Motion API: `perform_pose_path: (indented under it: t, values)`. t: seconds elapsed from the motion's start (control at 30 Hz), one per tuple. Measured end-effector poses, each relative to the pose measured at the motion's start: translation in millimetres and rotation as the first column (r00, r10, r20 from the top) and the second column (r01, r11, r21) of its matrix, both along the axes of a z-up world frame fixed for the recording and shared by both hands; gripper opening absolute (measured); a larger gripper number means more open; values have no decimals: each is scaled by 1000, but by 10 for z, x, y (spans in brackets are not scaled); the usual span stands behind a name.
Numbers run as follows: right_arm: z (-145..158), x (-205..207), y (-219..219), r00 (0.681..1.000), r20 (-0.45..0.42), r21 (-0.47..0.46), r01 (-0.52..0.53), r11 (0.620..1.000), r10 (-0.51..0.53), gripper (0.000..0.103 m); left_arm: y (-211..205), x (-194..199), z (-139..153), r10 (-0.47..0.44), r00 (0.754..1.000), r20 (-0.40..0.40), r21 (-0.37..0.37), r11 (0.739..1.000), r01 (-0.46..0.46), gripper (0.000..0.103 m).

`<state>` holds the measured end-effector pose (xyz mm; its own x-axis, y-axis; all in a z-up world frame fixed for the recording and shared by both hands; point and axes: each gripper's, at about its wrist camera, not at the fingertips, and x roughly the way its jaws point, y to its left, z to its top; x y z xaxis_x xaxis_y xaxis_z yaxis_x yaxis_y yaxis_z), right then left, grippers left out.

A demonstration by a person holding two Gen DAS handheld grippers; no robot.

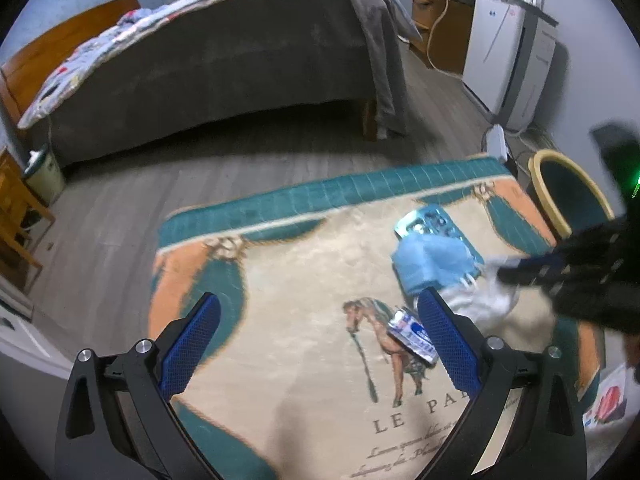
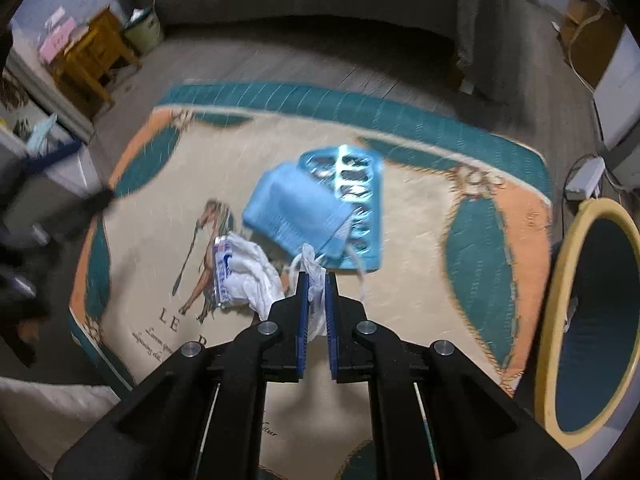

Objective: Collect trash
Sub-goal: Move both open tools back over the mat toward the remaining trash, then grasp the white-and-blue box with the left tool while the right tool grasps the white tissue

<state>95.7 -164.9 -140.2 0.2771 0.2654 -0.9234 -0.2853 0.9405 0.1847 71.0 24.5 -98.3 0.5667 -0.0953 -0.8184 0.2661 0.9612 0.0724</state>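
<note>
Trash lies on a horse-print rug (image 2: pixel 420 168): a blue face mask (image 2: pixel 288 208), a shiny blue blister pack (image 2: pixel 358 184), a crumpled white plastic bag (image 2: pixel 256 276) and a silver wrapper with blue print (image 2: pixel 222 272). My right gripper (image 2: pixel 316 280) is shut on a twisted white end of the plastic bag, just below the mask. In the left wrist view the mask (image 1: pixel 428 260) and the wrapper (image 1: pixel 412 336) lie beside the right finger of my left gripper (image 1: pixel 320 300), which hangs open over the rug with nothing between its fingers. The right gripper (image 1: pixel 508 272) reaches in from the right.
A round bin with a yellow rim (image 2: pixel 560 300) and a teal inside stands off the rug's right edge. A bed (image 1: pixel 224 72) fills the back. A white fridge (image 1: pixel 500 48), a power strip (image 1: pixel 496 140) and wooden furniture (image 2: pixel 92 56) line the sides.
</note>
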Motion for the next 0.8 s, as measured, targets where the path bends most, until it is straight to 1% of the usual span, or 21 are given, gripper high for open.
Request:
perform_pose_path:
  t: [0.07, 0.17, 0.27, 0.3, 0.37, 0.43, 0.47, 0.53, 0.57, 0.6, 0.63, 0.67, 0.7, 0.73, 0.77, 0.8]
  values:
    - [67, 27, -106, 999, 17, 14, 28, 1000, -28, 7, -109, 4, -123, -16, 1000, -22, 9, 1000, 16, 98]
    - [138, 68, -290, 995, 46, 2, 91, 996, -91, 7, -257, 3, -295, -57, 996, -68, 2, 998, 57, 98]
    - [112, 121, -432, 987, 56, -44, 150, 988, -148, 7, -399, 5, -470, -85, 989, -122, 19, 996, 88, 96]
    - [70, 140, -458, 986, 51, -69, 160, 985, -157, 7, -456, 7, -530, -93, 986, -137, 38, 994, 99, 95]
    - [-2, 145, -535, 985, 36, -101, 172, 980, -169, 7, -528, 11, -609, -108, 982, -158, 49, 992, 117, 95]
    - [-98, 162, -609, 981, 5, -132, 191, 973, -192, 7, -612, 26, -687, -127, 973, -192, 45, 989, 138, 87]
    - [-130, 169, -634, 980, -4, -138, 195, 971, -197, 7, -641, 38, -714, -133, 969, -208, 38, 989, 144, 79]
    - [-196, 192, -674, 978, -10, -177, 201, 963, -206, 7, -677, 63, -767, -142, 961, -236, 19, 988, 150, 74]
    - [-222, 204, -684, 979, -12, -182, 200, 963, -206, 7, -696, 72, -792, -147, 957, -248, 13, 988, 155, 65]
    - [-235, 213, -699, 980, -15, -173, 195, 966, -200, 9, -715, 80, -821, -151, 952, -266, 12, 987, 160, 51]
    - [-265, 224, -672, 981, -25, -167, 184, 968, -191, 16, -724, 80, -835, -155, 949, -274, 10, 986, 164, 46]
    - [-283, 225, -661, 984, -35, -164, 166, 972, -174, 25, -739, 81, -842, -163, 947, -277, 0, 985, 170, 43]
    - [-299, 227, -634, 987, -38, -162, 149, 976, -157, 41, -736, 82, -845, -169, 946, -278, -5, 985, 174, 39]
    - [-313, 224, -600, 989, -38, -164, 134, 977, -142, 55, -725, 86, -845, -173, 945, -279, -4, 984, 179, 38]
    - [-316, 215, -578, 992, -33, -163, 118, 980, -125, 56, -707, 92, -850, -172, 944, -280, 0, 984, 179, 34]
    - [-316, 210, -545, 994, -28, -156, 96, 983, -102, 56, -677, 102, -858, -165, 945, -284, -1, 985, 171, 34]
